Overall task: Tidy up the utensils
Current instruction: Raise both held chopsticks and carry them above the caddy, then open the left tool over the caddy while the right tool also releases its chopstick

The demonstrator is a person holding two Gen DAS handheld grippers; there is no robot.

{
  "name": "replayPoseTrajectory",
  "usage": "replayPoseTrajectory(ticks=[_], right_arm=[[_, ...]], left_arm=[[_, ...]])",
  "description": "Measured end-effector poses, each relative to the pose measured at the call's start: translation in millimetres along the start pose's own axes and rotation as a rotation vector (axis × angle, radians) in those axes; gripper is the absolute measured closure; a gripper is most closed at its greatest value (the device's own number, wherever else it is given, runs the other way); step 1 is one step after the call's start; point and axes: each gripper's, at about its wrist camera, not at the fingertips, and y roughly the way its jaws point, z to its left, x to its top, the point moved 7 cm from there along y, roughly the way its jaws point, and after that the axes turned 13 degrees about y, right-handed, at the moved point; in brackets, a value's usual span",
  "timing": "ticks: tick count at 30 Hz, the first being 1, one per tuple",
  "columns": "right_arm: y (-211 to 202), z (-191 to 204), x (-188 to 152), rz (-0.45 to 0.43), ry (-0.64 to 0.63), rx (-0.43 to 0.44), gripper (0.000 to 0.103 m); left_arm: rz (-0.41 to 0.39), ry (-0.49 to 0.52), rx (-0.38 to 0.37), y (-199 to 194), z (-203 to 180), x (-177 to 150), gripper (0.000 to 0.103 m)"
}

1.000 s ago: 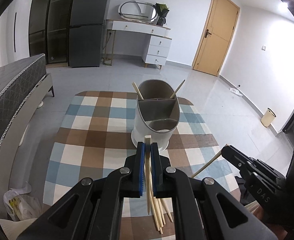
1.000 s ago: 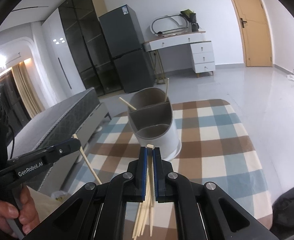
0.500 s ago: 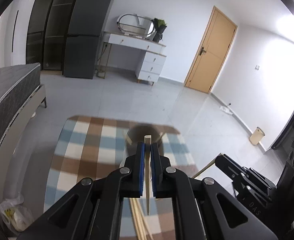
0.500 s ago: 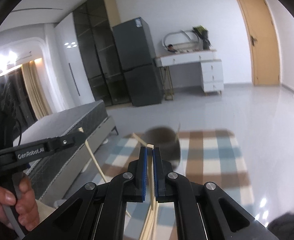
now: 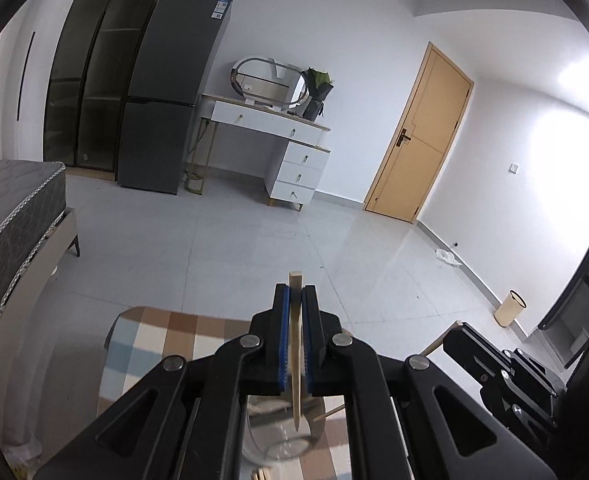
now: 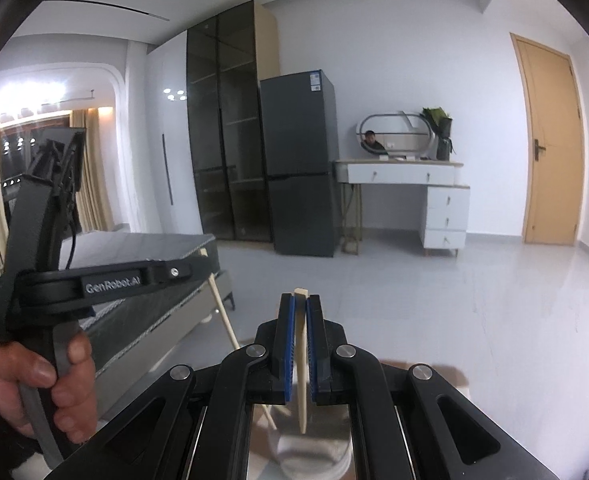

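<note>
two pale wooden chopsticks, one per gripper: the left gripper (image 5: 294,300) is clamped on a chopstick (image 5: 295,344) and the right gripper (image 6: 299,308) on another (image 6: 302,360), tips hanging above the blurred holder (image 6: 314,452). the checked mat (image 5: 154,340) lies under the holder; a bed (image 5: 10,208) stands left of it.

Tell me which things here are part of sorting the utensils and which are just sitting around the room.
Part of the job:
- chopstick clamped in the left tongs
- chopstick clamped in the right tongs
- utensil holder below them
- checked tablecloth

Just lying about:
- fridge
- dressing table
- bed
- small bin
</note>
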Motion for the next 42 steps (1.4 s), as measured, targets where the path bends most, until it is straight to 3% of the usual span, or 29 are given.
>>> replayPoseTrajectory(ticks=[9, 18, 22, 24, 25, 27, 32, 33, 39, 42], right_arm=[[52.1, -11.1, -8.6, 0.041, -0.056, -0.005, 0.098], [77.2, -24.9, -37.4, 0.105, -0.077, -0.004, 0.101], [79.6, -27.7, -49.5, 0.135, -0.069, -0.001, 0.101], [76.7, -30.3, -53.7, 0.141, -0.052, -0.003, 0.101], [74.6, -32.7, -55.2, 0.142, -0.04, -0.008, 0.101], [70.5, -38.6, -56.1, 0.141, -0.025, -0.024, 0.101], [53.7, -56.6, -59.5, 0.148, 0.065, -0.064, 0.093], [50.2, -59.0, -59.5, 0.147, 0.077, -0.069, 0.087], [18.4, -60.0, -57.4, 0.129, 0.123, -0.075, 0.061], [-1.6, -54.5, -55.6, 0.103, 0.135, -0.076, 0.056]], left_arm=[[0.029, -0.01, 0.004, 44.1, 11.8, -16.2, 0.101], [0.057, 0.014, -0.034, 56.5, 6.8, -32.6, 0.101], [0.094, 0.026, -0.092, 57.5, 0.4, -40.6, 0.101], [0.149, 0.04, -0.1, 59.9, -1.3, -44.4, 0.101], [0.179, 0.046, -0.101, 61.1, -1.2, -46.8, 0.099], [0.224, 0.051, -0.089, 58.3, -0.1, -51.6, 0.077], [0.195, 0.029, -0.057, 32.8, 0.2, -46.9, 0.046], [0.189, 0.032, -0.043, 22.3, -1.0, -45.5, 0.042], [0.175, 0.054, 0.039, -22.2, -4.2, -41.0, 0.038], [0.161, 0.039, 0.065, -44.1, -4.5, -45.3, 0.038]])
